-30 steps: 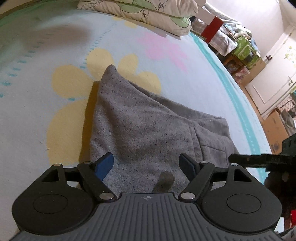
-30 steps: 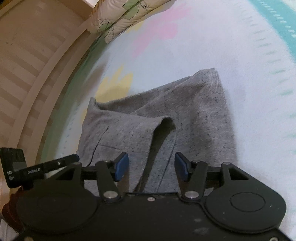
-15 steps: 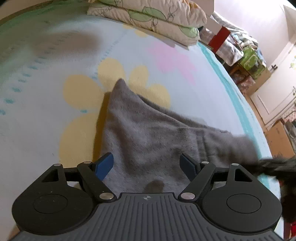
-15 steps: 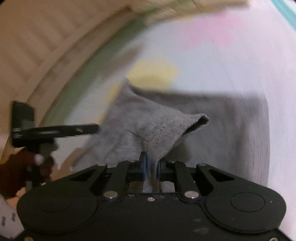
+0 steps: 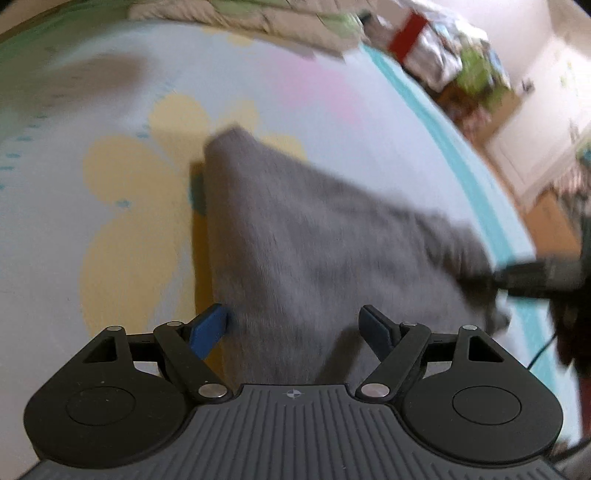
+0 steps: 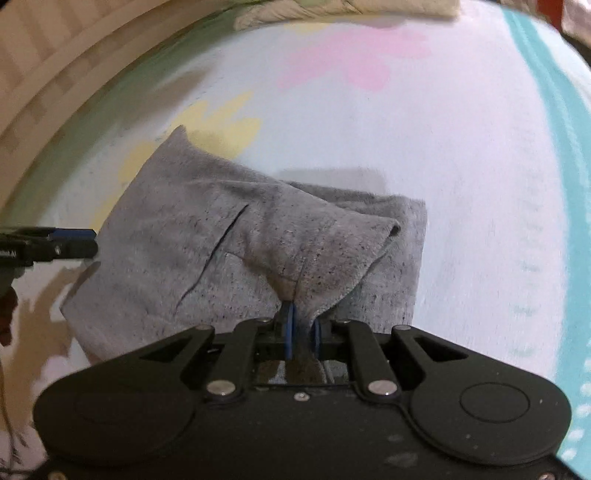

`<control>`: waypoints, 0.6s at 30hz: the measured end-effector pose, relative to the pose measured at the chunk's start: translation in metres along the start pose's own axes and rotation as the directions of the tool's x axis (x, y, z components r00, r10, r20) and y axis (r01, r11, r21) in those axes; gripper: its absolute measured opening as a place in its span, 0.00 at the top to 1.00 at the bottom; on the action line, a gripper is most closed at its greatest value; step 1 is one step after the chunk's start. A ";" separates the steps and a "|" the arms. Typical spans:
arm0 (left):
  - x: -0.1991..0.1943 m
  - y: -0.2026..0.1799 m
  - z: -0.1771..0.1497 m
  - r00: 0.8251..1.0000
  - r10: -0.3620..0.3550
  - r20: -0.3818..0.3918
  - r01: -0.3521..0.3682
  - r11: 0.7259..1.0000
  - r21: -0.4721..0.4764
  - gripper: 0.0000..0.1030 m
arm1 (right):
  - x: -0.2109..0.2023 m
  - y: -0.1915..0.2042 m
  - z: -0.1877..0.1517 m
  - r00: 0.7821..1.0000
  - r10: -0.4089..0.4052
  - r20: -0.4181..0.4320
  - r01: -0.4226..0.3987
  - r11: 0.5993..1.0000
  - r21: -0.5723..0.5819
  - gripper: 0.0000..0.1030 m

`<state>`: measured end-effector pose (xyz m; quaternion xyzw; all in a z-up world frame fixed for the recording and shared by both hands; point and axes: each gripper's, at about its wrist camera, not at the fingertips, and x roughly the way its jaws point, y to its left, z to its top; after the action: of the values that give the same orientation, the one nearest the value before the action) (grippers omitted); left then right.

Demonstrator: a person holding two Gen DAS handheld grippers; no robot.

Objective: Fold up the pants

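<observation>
Grey pants (image 6: 229,254) lie partly folded on a bed sheet (image 6: 424,155), which is pale with a teal stripe and big flower prints. The right gripper (image 6: 301,328) is almost closed, and its 2 blue pads pinch a bunch of the grey cloth between them. From this pinch the cloth rises as a small peak, and 1 folded edge stands up with a dark opening at its tip. The rest of the pants stay flat on the sheet.

The left gripper (image 5: 295,325) is wide open. Its 2 blue pads stand well apart, and the near edge of the pants (image 5: 295,251) lies in the space between them. The left pad is just beside the cloth edge; I cannot tell whether it touches. Nothing is gripped there. In the right wrist view 1 finger of the left gripper (image 6: 70,243) shows at the left border, close to the side of the pants.

I count 1 pair of pants and 2 grippers. On the sheet (image 5: 110,240) are 1 yellow flower (image 5: 122,177) and 1 pink flower (image 5: 314,92). Pillows (image 5: 240,18) lie at the far end of the bed, too blurred to count.
</observation>
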<state>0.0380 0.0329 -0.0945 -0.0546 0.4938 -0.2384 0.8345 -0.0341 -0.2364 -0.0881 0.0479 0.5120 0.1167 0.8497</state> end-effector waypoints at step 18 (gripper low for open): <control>-0.012 -0.019 0.049 0.995 0.053 0.088 -0.065 0.986 0.151 0.22 | -0.034 -0.013 0.009 0.981 -0.121 0.152 0.111 0.991 0.071 0.77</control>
<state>0.0685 0.0147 -0.0536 0.0144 0.4401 -0.2484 0.8628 -0.0395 -0.2566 -0.0572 0.0534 0.4493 0.0466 0.8906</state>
